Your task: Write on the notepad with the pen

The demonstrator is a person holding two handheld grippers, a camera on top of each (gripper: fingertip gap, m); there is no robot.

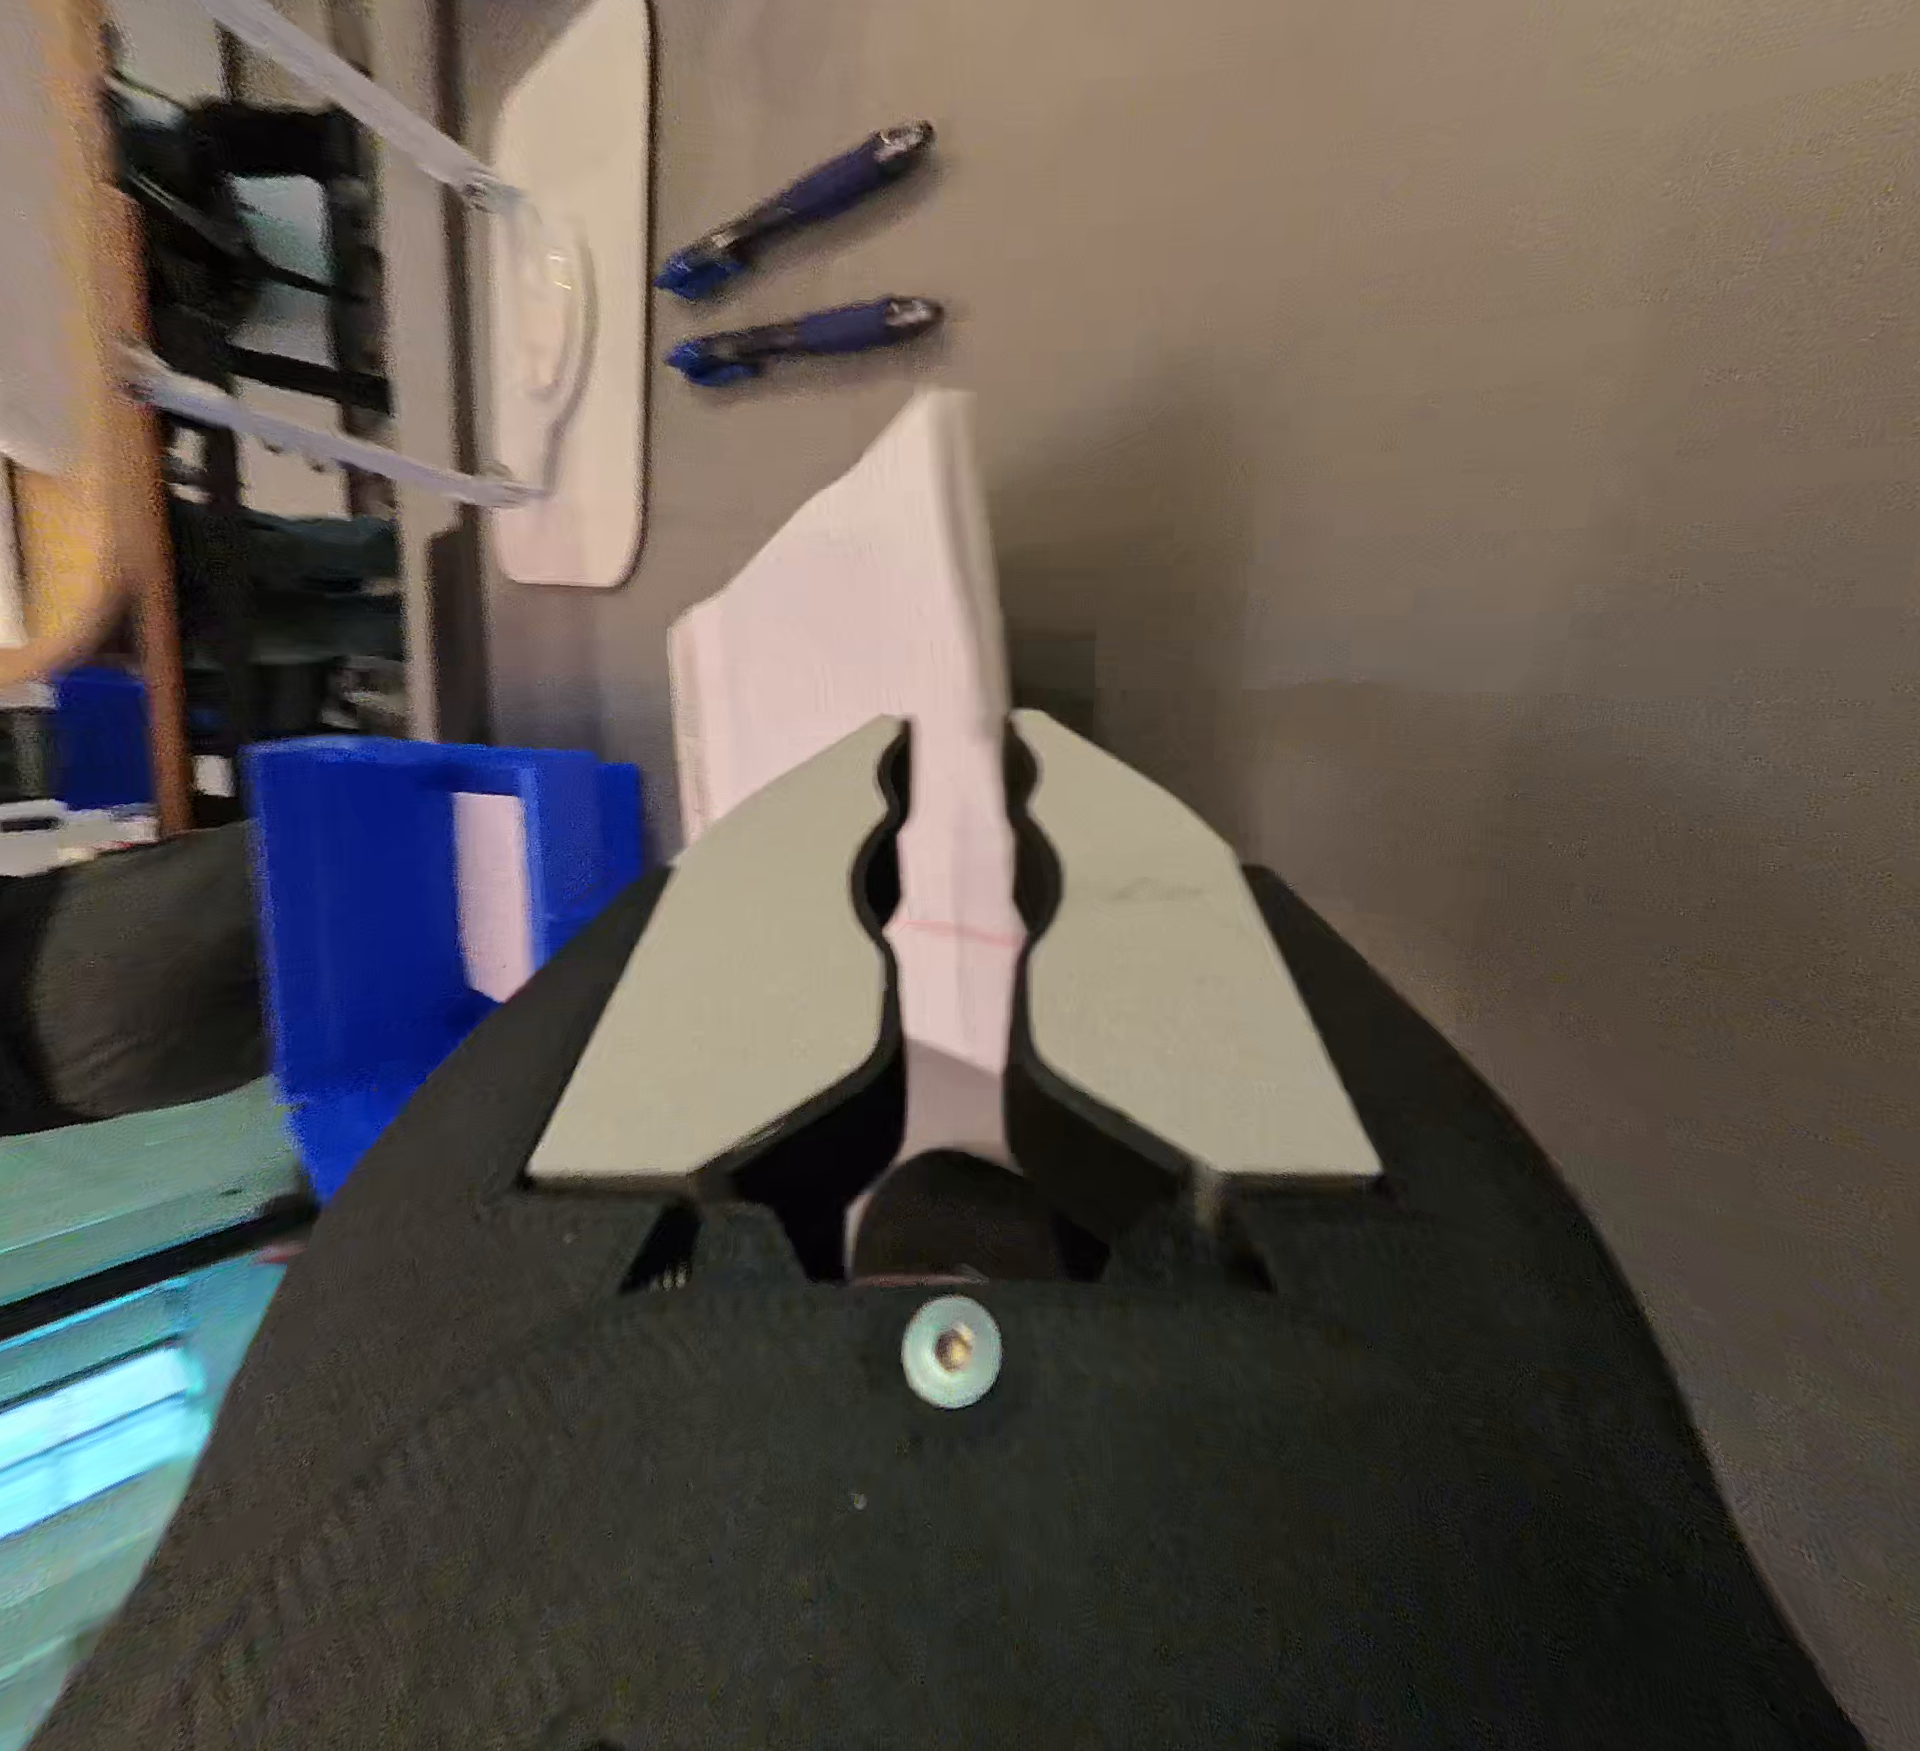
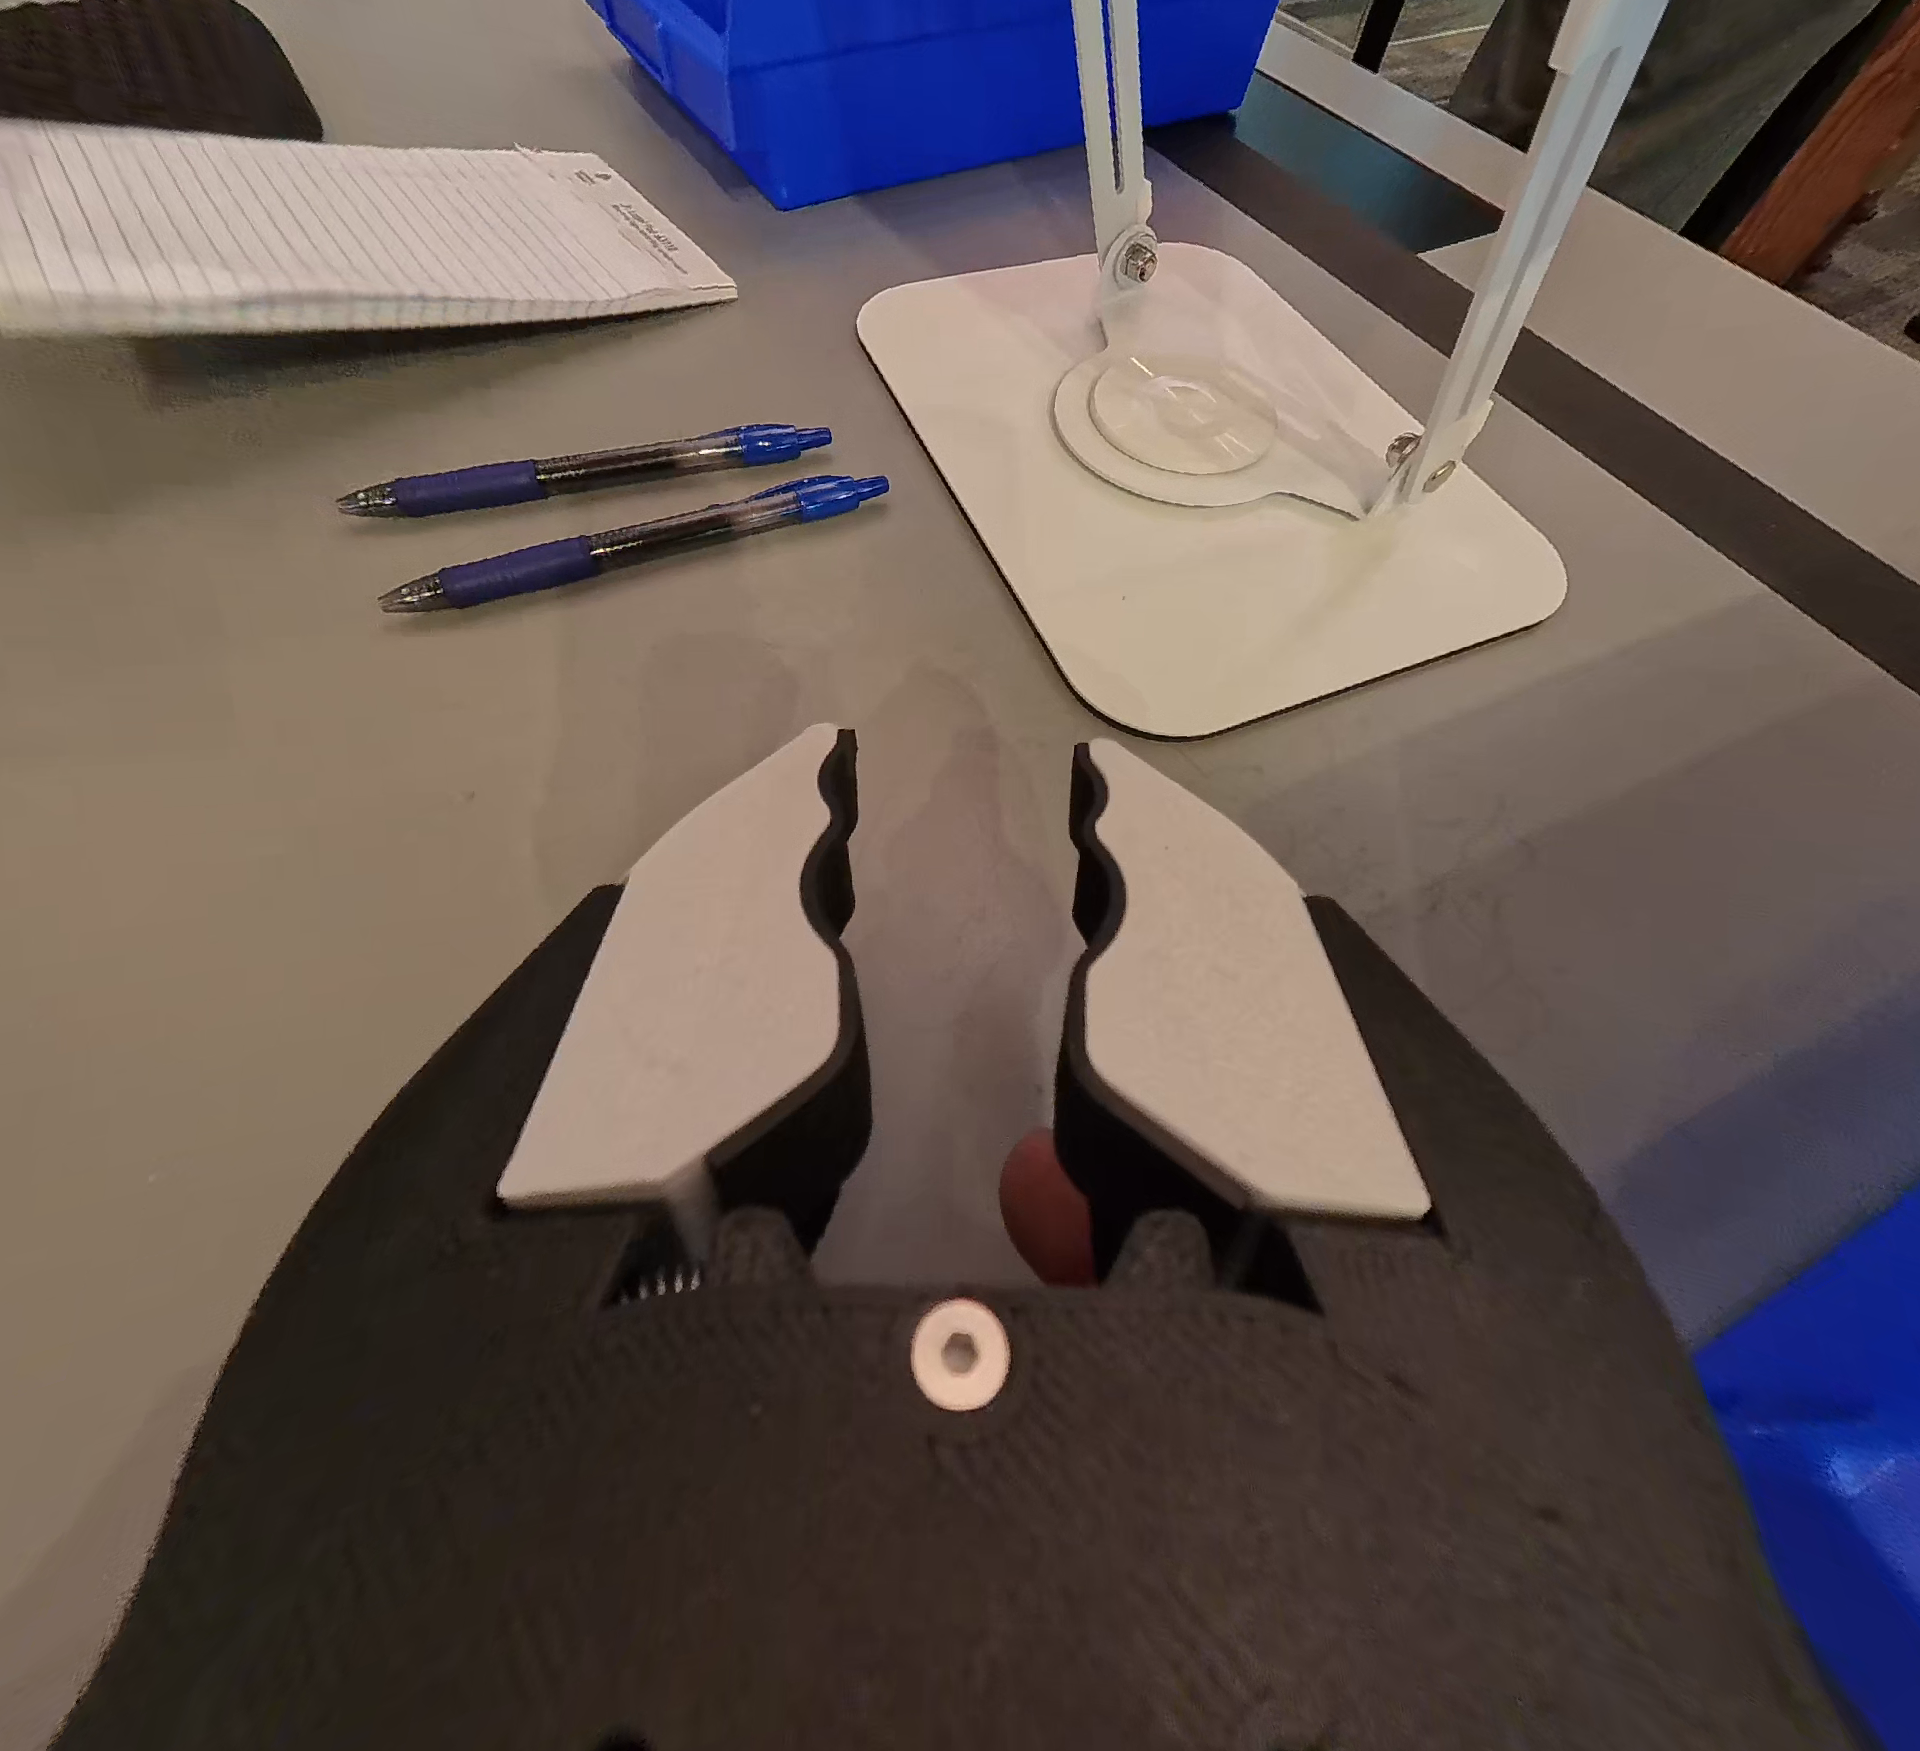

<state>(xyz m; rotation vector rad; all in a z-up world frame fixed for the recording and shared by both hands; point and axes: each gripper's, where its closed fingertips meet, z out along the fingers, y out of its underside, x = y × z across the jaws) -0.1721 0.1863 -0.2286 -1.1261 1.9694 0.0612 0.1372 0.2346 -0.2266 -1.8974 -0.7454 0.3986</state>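
Left tool (image 1: 958, 745) pinching white notepad (image 1: 831, 621), lifted off table (image 2: 260, 818). Right tool (image 2: 964, 766) spread, bare, near two blue pens (image 2: 592, 512).

Small dark print is borne on the white binding strip at the head of the ruled notepad (image 2: 343, 231), together with a small dark mark near the strip's far corner; it is seen in the right wrist view, where the print is too small to be made out. Fine markings are carried on the clear barrels of the two blue pens (image 2: 587, 470) (image 2: 634, 543) lying on the grey counter (image 2: 260, 766), and these too cannot be made out. In the left wrist view everything is blurred, and only a thin red ruled line is seen on the notepad page between the fingers of the left gripper (image 1: 958, 725).
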